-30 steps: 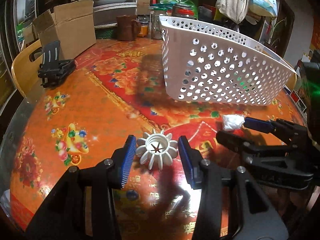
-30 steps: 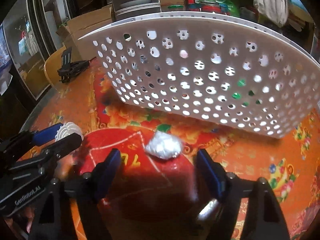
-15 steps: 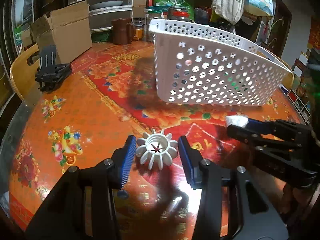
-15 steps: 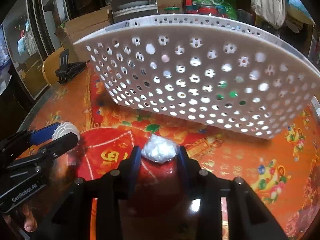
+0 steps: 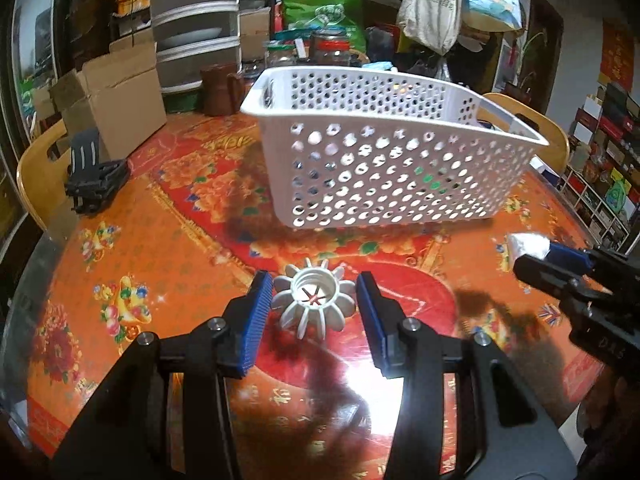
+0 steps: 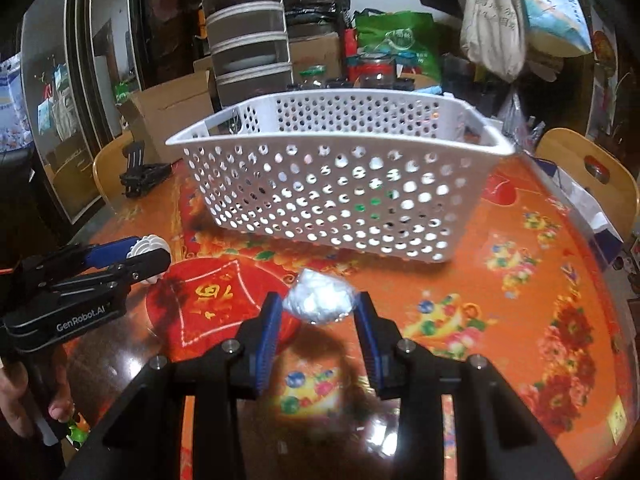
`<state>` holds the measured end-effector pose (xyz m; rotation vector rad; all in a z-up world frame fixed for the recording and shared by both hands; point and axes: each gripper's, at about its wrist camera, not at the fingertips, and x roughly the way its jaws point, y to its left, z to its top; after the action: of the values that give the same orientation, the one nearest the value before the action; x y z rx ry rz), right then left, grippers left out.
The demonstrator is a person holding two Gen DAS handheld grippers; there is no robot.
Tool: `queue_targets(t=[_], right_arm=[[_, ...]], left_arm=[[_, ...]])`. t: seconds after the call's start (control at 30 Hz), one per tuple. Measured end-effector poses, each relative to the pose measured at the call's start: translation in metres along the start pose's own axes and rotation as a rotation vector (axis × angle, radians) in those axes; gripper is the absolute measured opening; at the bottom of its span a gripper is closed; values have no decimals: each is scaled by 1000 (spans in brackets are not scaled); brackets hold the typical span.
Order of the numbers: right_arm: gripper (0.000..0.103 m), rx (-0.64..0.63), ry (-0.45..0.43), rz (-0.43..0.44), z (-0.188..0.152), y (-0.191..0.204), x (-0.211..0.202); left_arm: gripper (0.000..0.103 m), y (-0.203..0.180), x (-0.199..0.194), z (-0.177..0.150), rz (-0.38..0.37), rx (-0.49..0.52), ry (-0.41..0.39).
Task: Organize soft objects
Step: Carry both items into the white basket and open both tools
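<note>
— Two soft things are in hand, none of them dropped off yet, I'd say. My left gripper [image 5: 314, 300] holds a white ribbed toy [image 5: 314, 299], shaped like a little pumpkin, between its blue pads, up off the desk [image 5: 160, 248]. My right gripper [image 6: 318, 312] is closed on a crumpled white wad [image 6: 320, 302], also lifted.

— Where do they go?

— Into the white basket [image 5: 384, 176] with the holes, I judge. It stands on the desk just ahead of both grippers, open side up, a little apart from them.

— Anything in it already?

— Through the holes I catch a few green spots and some pale shapes low down, but I cannot tell what they are or whether they lie inside or behind it. So what has been sorted so far I can't judge.

— What is left, then?

— Carry each piece over the rim and let go, one after the other or both at once. On the bare desk near me I see no other soft thing waiting; a black clip-like object [image 5: 94, 178] sits far to the left, by a cardboard box [image 5: 116, 100], and I take it for no part of this job.
</note>
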<state>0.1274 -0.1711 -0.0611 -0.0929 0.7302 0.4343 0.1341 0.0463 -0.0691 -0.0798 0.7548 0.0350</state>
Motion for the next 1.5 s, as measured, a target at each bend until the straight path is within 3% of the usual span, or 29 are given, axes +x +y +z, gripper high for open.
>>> queue_targets(t=[0.4, 0.87, 1.13, 1.33, 1.5], right_arm=[[36, -5, -82, -33, 35, -21, -49], [36, -35, -131, -45, 98, -22, -72], [36, -15, -110, -51, 146, -37, -50], [36, -20, -66, -43, 165, -42, -23], [36, -25, 16, -85, 176, -45, 22]], left_arm=[[41, -22, -37, 36, -39, 51, -54], [41, -38, -64, 124, -80, 77, -110], [41, -41, -50, 178, -78, 62, -90], [41, -42, -12, 210, -51, 70, -21], [41, -41, 26, 222, -31, 62, 36]])
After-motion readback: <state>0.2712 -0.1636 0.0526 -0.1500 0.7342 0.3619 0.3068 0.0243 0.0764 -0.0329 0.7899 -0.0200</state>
